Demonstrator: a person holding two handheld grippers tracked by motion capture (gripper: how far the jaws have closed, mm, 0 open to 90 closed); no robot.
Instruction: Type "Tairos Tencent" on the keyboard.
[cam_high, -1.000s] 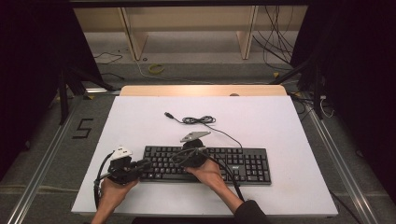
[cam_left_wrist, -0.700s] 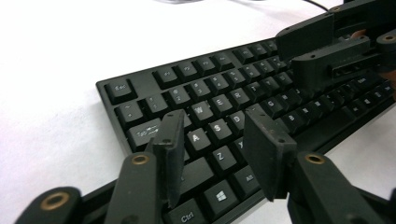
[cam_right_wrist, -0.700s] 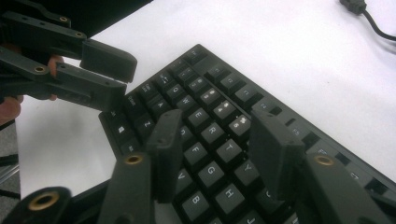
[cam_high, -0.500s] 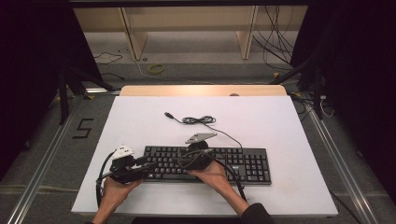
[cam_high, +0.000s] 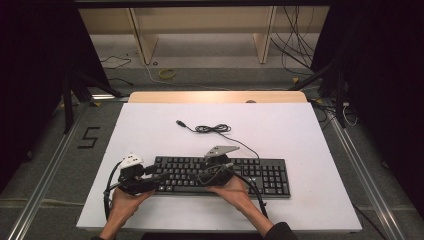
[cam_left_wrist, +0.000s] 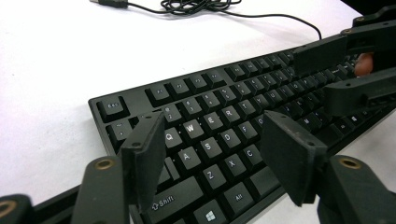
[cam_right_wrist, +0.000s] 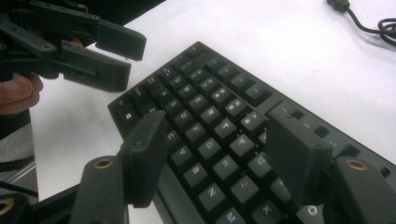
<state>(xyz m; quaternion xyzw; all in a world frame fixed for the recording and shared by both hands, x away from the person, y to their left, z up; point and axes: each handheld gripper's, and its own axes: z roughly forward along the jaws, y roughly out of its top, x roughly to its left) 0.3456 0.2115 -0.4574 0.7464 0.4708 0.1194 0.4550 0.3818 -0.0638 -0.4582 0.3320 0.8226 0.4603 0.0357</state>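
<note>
- The black keyboard (cam_high: 220, 175) lies flat on the white table (cam_high: 310, 135), near the table's front edge, its long side running across. Its cable (cam_high: 215, 129) trails off the keyboard's far edge and ends in a loose coil on the table beyond it.
- The left tool (cam_high: 150, 176) sits at the keyboard's left end. In the left gripper view its jaws stand apart over the letter keys, pressing on nothing; they have just been opening.
- The right tool (cam_high: 212, 172) hovers over the keyboard's middle, near its front edge. In the right gripper view its jaws are likewise spread above the keys, with only the keyboard's surface between them; they too have just been opening.
- Judged from this, the step in hand is a release: both tools have let go and the keyboard rests on the table by its own weight.
- The next move probably calls for either backing both tools off the keyboard, or taking a fresh hold on its edges. A fresh hold would need the jaws brought low enough to straddle the thin front rim, not the keycaps, which would slip or depress.
</note>
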